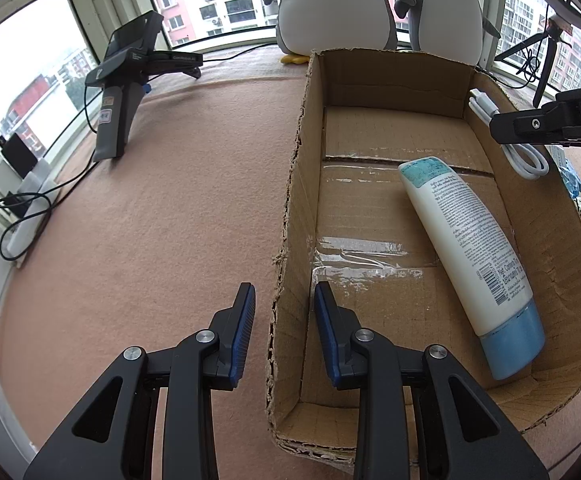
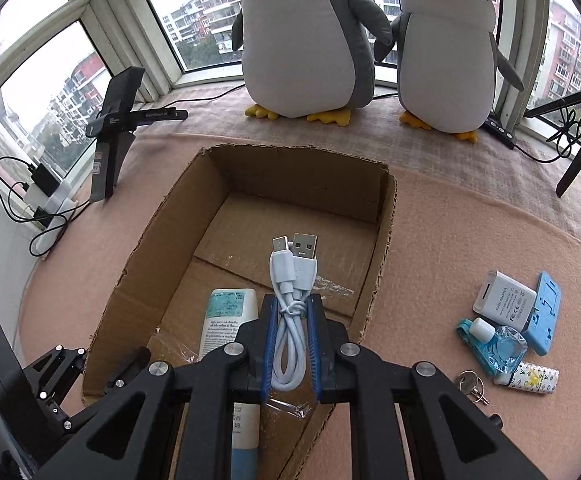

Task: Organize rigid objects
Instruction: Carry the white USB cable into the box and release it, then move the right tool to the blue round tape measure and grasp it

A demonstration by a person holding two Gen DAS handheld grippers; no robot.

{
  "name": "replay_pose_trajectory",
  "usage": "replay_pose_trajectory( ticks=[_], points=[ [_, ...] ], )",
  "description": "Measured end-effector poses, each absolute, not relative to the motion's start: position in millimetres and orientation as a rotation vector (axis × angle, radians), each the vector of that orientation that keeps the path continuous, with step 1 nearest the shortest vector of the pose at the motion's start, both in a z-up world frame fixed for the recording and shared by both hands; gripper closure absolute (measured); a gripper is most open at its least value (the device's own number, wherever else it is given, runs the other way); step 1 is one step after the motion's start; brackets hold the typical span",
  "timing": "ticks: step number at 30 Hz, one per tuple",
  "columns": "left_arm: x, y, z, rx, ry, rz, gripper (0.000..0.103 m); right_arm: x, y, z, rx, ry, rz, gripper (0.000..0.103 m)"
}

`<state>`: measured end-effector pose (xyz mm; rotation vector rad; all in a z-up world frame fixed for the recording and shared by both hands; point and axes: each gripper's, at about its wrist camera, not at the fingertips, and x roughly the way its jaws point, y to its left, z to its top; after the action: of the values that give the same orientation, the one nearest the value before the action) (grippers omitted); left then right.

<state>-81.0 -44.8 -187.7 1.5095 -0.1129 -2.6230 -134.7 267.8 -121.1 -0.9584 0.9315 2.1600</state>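
An open cardboard box (image 1: 298, 184) (image 2: 382, 240) sits on the pink cloth. A white and blue lotion tube (image 1: 470, 240) (image 2: 226, 320) lies on its floor. My left gripper (image 1: 284, 300) is open, its jaws either side of the box's left wall without touching it. My right gripper (image 2: 292, 304) is shut on a coiled white USB cable (image 2: 290, 280) and holds it above the box; the cable also shows in the left wrist view (image 1: 506, 140), over the box's right wall.
To the right of the box lie a white adapter (image 2: 504, 300), a blue phone stand (image 2: 544, 312), a blue sanitizer bottle (image 2: 498, 344), a patterned lighter (image 2: 534, 378) and keys (image 2: 470, 386). Two plush penguins (image 2: 302, 40) stand behind it. A black stand (image 2: 114, 128) is at the left.
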Motion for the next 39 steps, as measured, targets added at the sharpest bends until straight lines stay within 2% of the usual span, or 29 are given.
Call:
replay_pose_trajectory(
  ticks=[1, 4, 17, 26, 39],
  points=[
    [-80.9, -44.8, -187.7, 1.509, -0.112, -2.623, 0.074, -134.3, 268.0, -119.7, -0.951, 0.926, 2.162, 0.085],
    [-81.1, -44.4, -187.7, 1.508, -0.113, -2.623, 0.074, -131.3, 267.2, -113.3, -0.920, 0.907, 2.166, 0.046],
    [-81.0, -44.5, -187.7, 1.508, -0.114, -2.623, 0.074, -109.1, 257.2, -92.5, -0.878, 0.895, 2.171, 0.045],
    [-81.9, -43.8, -187.4, 1.509, -0.115, -2.627, 0.075, -40.5, 235.2, -62.1, -0.842, 0.858, 2.121, 0.045],
    [-82.7, -42.0, -187.6, 1.510, -0.130, -2.640, 0.076, 68.1, 197.1, 10.3, -0.742, 0.805, 2.012, 0.045]
  ],
)
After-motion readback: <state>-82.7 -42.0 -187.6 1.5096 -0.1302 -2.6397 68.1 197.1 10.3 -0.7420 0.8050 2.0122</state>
